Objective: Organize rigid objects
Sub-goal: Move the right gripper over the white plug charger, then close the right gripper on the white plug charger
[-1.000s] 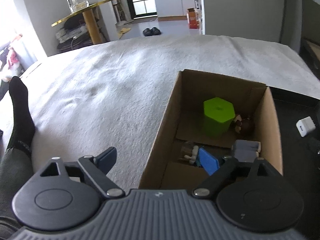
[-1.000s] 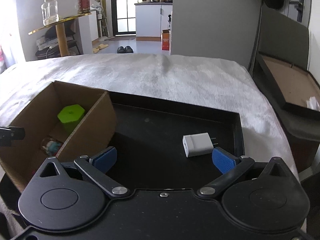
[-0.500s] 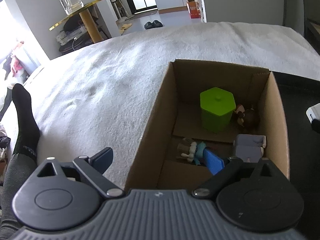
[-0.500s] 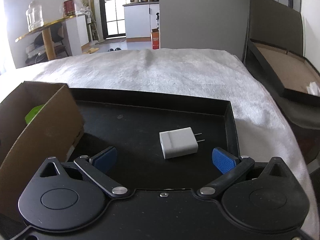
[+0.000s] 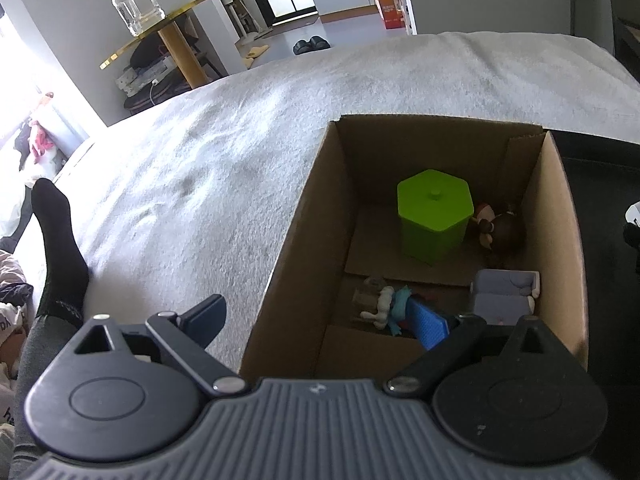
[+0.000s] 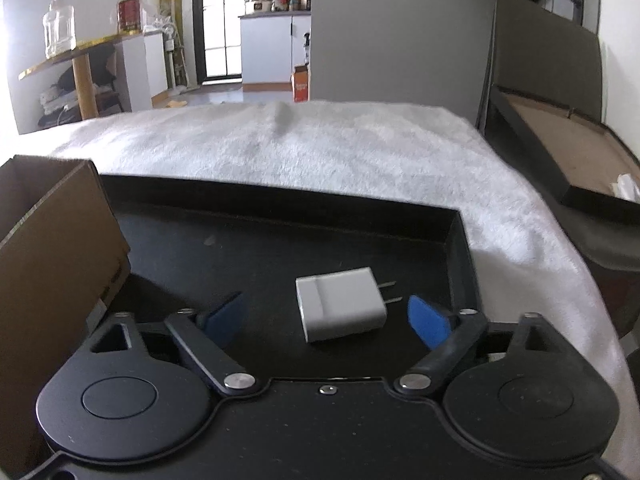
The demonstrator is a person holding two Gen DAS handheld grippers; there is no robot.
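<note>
Now the white charger (image 6: 341,309), lying in the black tray (image 6: 280,236), is framed by the right hand-held gripper (image 6: 326,318), whose jaws have just been closing but are not yet touching it; further closing is needed before transfer to the cardboard box (image 5: 554,216).

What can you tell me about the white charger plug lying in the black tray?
The white charger plug is a small boxy block, plastic by its look, with two thin metal prongs at its right end. It lies flat on the black tray, prongs pointing right. The right gripper has been closing around it; the blue pads flank it with gaps on both sides, not yet touching.
</note>
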